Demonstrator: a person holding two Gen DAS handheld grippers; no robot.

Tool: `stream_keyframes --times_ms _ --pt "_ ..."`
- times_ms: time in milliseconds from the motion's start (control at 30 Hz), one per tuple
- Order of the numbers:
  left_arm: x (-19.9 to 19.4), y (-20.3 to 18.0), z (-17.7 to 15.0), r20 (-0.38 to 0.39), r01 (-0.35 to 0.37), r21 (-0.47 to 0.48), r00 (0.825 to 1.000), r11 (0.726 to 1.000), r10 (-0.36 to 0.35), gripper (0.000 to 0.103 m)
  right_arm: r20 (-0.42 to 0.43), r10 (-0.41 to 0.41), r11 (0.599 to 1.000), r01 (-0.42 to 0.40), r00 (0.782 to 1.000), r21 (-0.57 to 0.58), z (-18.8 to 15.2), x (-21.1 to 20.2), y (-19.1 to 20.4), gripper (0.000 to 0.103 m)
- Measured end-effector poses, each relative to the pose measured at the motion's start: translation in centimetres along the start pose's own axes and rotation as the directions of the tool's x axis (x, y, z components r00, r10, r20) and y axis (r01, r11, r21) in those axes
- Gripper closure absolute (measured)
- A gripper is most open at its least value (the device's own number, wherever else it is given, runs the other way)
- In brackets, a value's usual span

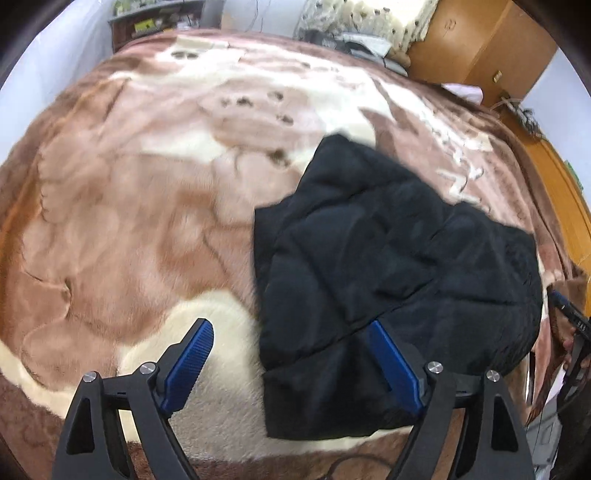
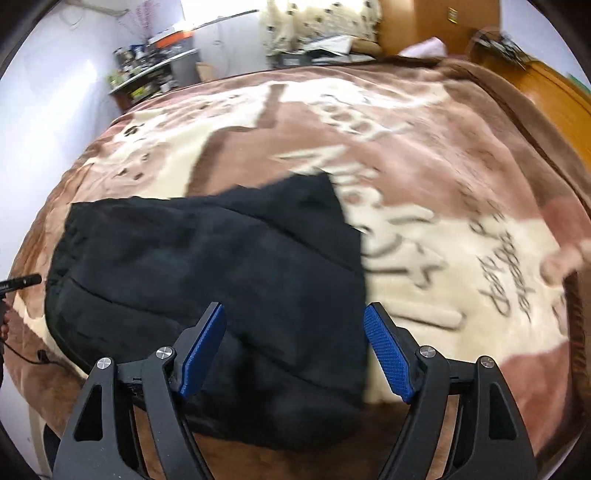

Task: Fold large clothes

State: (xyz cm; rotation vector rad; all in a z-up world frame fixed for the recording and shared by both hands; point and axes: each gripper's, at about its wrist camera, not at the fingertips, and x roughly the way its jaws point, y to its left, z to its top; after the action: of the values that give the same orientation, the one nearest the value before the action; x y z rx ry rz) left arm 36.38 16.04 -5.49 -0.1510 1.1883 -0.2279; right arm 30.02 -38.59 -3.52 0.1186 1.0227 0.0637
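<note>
A black quilted jacket [image 1: 388, 266] lies folded into a rough rectangle on a brown and cream blanket [image 1: 129, 221]. In the left wrist view it fills the right half, and my left gripper [image 1: 291, 339] hangs open above its near left edge, nothing between the blue pads. The right wrist view has the same jacket [image 2: 207, 280] at centre left. Over its near right edge my right gripper [image 2: 295, 321] stands open and holds nothing. The other gripper's tip [image 2: 22, 282] pokes in at the left edge of that view.
The blanket [image 2: 443, 221] covers a bed. A wooden cabinet [image 1: 491, 48] and a spotted pillow [image 1: 369, 14] lie at the far end, cluttered shelves [image 2: 147, 70] at the far left, a wooden frame [image 2: 554, 99] along the right. A black cable [image 2: 33, 356] trails at the near left.
</note>
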Motion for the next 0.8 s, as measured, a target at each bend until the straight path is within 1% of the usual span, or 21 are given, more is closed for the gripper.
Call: stream_keyframes --times_ms 67,133,233,267,367,467,533,567,600,667,700,733,800 --pt "1.1 0.6 -0.7 -0.030 0.048 -0.009 0.998 0.999 -0.048 0.016 -0.012 0.028 0.999 -0.027 1.000 0.039 -0.7 0.0 -1.9 0.026" --pt "2.4 1.0 -0.9 -0.044 0.088 -0.036 0.995 0.995 -0.089 0.015 -0.028 0.060 0.995 -0.058 0.998 0.080 -1.6 0.3 -3.8 0.026" --pt "4.0 1.1 -0.9 -0.053 0.105 -0.056 0.993 0.993 -0.108 0.012 -0.074 0.085 0.990 -0.076 0.994 0.117 -2.6 1.9 -5.6 0.026" --pt "4.5 1.2 -0.9 -0.056 0.118 -0.066 0.991 0.991 -0.122 0.011 -0.071 0.117 0.986 -0.107 0.991 0.131 -2.8 2.4 -5.9 0.026" --pt "5.7 1.0 -0.7 -0.068 0.146 -0.069 0.986 0.987 -0.151 0.007 -0.060 0.226 0.963 -0.214 0.972 0.166 -3.3 3.4 -6.4 0.026" --pt "7.0 0.5 -0.5 -0.099 0.183 -0.066 0.977 0.981 -0.189 0.006 -0.075 0.283 0.950 -0.269 0.956 0.161 -3.4 5.0 -6.0 0.025" --pt "7.9 0.4 -0.4 -0.116 0.191 -0.074 0.973 0.979 -0.199 0.000 -0.098 0.316 0.940 -0.298 0.944 0.167 -3.3 6.5 -5.8 0.021" --pt "8.5 0.6 -0.3 -0.123 0.189 -0.081 0.972 0.979 -0.198 0.000 -0.109 0.324 0.937 -0.302 0.940 0.175 -3.2 7.2 -6.0 0.012" --pt "9.0 0.6 -0.4 -0.129 0.197 -0.089 0.970 0.976 -0.207 0.000 -0.120 0.330 0.933 -0.305 0.936 0.190 -3.2 8.2 -6.3 0.000" --pt "9.9 0.9 -0.5 -0.145 0.215 -0.106 0.963 0.971 -0.228 0.000 -0.137 0.342 0.926 -0.309 0.930 0.218 -3.3 9.5 -6.9 0.000" --pt "10.2 0.8 -0.5 -0.146 0.215 -0.104 0.962 0.971 -0.229 0.000 -0.143 0.369 0.914 -0.331 0.918 0.234 -3.3 10.2 -7.1 0.000" --pt "10.4 0.6 -0.4 -0.146 0.208 -0.089 0.965 0.974 -0.220 0.000 -0.147 0.390 0.905 -0.349 0.909 0.243 -3.4 10.7 -7.2 0.000" --pt "10.8 -0.1 -0.3 -0.154 0.190 -0.049 0.969 0.981 -0.195 0.000 -0.155 0.398 0.907 -0.362 0.904 0.217 -3.3 11.3 -7.0 0.000"
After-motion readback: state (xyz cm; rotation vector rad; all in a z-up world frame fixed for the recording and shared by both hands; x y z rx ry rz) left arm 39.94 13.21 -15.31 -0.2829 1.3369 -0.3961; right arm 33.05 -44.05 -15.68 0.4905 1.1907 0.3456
